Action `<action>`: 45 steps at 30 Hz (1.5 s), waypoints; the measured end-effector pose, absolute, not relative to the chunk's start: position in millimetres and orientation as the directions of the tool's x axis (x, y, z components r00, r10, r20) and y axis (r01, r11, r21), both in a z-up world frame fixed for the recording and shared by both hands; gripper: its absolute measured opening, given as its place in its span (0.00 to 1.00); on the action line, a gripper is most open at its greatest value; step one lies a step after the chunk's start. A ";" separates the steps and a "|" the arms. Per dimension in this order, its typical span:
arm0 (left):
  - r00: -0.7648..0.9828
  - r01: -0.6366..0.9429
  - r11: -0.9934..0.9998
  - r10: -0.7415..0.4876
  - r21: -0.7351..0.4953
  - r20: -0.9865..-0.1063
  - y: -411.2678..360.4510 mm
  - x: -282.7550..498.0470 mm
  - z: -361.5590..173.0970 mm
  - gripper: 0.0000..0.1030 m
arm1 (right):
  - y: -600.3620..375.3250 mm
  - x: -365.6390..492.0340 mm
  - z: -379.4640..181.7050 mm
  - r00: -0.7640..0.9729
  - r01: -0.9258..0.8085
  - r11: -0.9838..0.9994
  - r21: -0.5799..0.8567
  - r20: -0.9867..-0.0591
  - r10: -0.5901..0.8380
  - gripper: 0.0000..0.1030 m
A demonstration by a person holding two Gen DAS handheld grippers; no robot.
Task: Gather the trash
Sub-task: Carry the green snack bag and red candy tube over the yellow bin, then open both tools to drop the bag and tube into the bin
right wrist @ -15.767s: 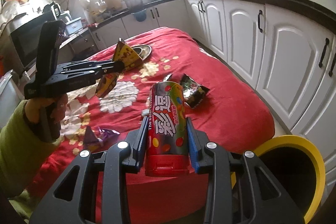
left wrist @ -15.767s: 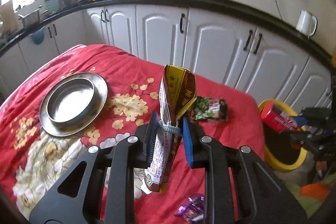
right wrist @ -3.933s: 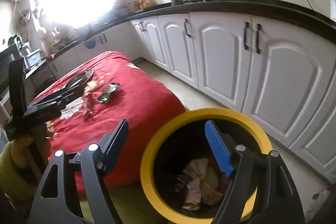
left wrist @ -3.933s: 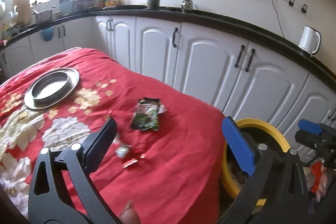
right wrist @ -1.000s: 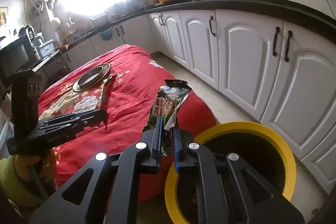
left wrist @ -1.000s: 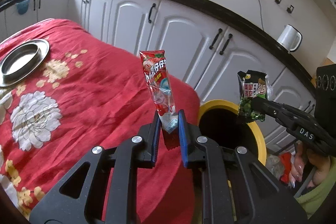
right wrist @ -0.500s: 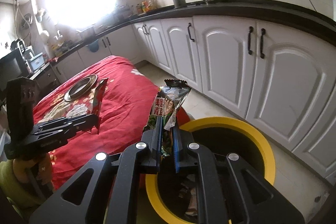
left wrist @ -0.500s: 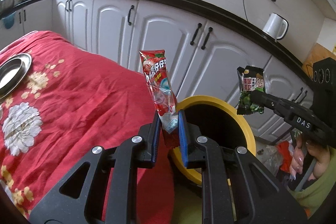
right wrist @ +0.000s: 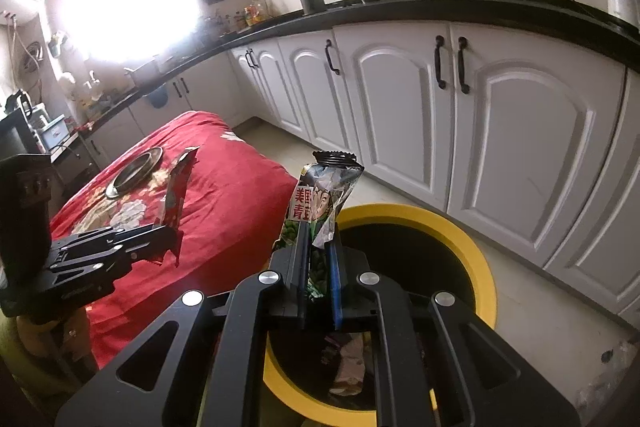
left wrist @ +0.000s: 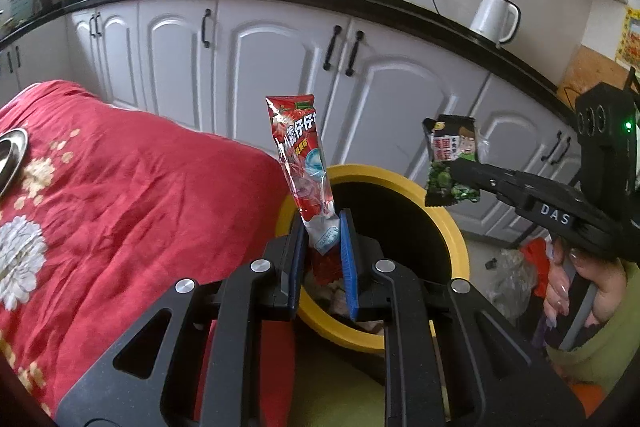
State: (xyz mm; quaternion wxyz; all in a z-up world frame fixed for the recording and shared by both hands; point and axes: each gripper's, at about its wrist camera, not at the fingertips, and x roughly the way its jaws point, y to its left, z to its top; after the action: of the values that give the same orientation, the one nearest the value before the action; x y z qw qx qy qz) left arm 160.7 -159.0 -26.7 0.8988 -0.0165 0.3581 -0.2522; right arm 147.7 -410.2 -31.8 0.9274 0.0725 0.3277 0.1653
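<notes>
My left gripper (left wrist: pixel 322 243) is shut on a red strawberry snack wrapper (left wrist: pixel 301 159) that stands upright over the near rim of the yellow trash bin (left wrist: pixel 456 227). My right gripper (right wrist: pixel 318 255) is shut on a green pea snack packet (right wrist: pixel 320 203) above the bin's (right wrist: pixel 480 259) near edge. In the left wrist view the right gripper (left wrist: pixel 454 171) holds the green packet (left wrist: pixel 452 161) over the bin's right side. In the right wrist view the left gripper (right wrist: pixel 168 231) holds the red wrapper (right wrist: pixel 176 191) left of the bin. Trash lies in the bin's bottom.
A table with a red flowered cloth (left wrist: pixel 120 195) stands left of the bin, with a steel plate (right wrist: pixel 134 175) on it. White cabinets (left wrist: pixel 272 67) under a black counter run behind. A white kettle (left wrist: pixel 494 19) stands on the counter. Bags lie on the floor (left wrist: pixel 516 275).
Both grippers have moved toward the bin with their wrappers still held. The bin now lies right beneath both wrappers, and the table has slid to the left of view.
</notes>
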 end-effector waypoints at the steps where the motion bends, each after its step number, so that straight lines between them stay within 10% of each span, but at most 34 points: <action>1: 0.611 0.449 0.869 -0.468 -0.207 -0.639 -162.8 160.2 -27.9 0.11 | -411.1 146.9 -32.6 0.730 -0.257 0.936 0.242 -0.586 0.352 0.09; 32: 0.460 0.566 0.811 -0.458 -0.146 -0.761 -230.6 172.8 -85.1 0.13 | -444.1 156.7 -90.4 0.645 -0.165 0.945 0.284 -0.693 0.321 0.16; 45: 0.488 0.499 0.854 -0.419 -0.149 -0.766 -218.7 186.2 -85.2 0.71 | -456.9 154.6 -88.8 0.677 -0.116 0.948 0.297 -0.674 0.294 0.49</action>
State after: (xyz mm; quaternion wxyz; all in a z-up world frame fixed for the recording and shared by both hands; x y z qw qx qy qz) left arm 186.2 -218.7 -85.2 0.8612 0.0466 0.4304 -0.2665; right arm 154.6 -456.9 -88.8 0.9085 0.1153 0.3855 0.1130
